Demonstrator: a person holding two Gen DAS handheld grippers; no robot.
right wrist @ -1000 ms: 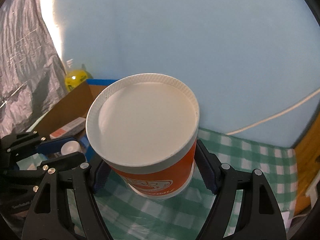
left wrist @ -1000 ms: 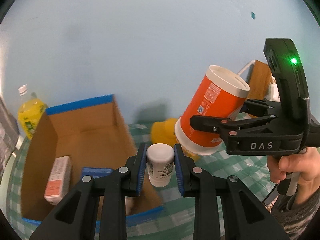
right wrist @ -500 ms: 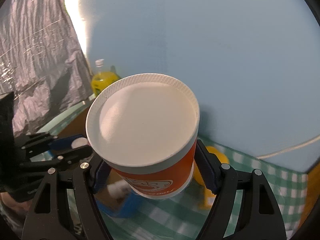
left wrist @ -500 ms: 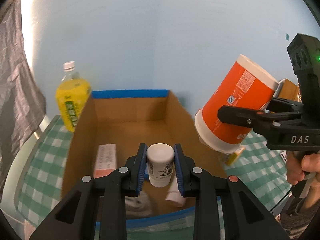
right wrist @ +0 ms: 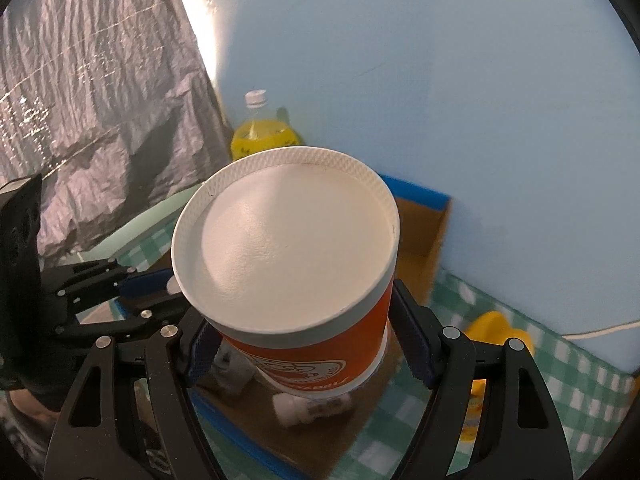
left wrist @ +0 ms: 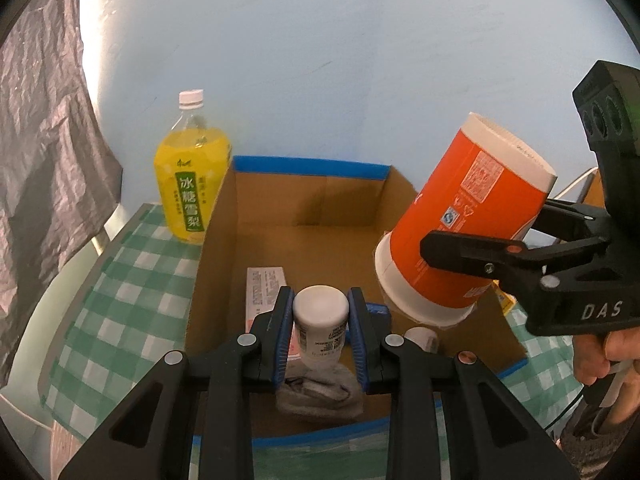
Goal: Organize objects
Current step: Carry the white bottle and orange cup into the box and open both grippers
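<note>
Left wrist view: the left tongs [left wrist: 320,336] clamp a small white jar [left wrist: 320,326] above the cardboard box [left wrist: 304,208], the right tongs [right wrist: 308,354] grip an orange cup [left wrist: 466,216] tilted over its right wall. Released from here, the cup may catch that wall and roll onto the counter [left wrist: 120,300], or the two tongs may collide.

Checked tablecloth [left wrist: 120,300] bears cardboard box [left wrist: 312,208], yellow bottle [left wrist: 192,184]

Bright glare washes the upper-left wall [left wrist: 280,40], fisheye bending darkens the corners, and nearby edges blur slightly.
</note>
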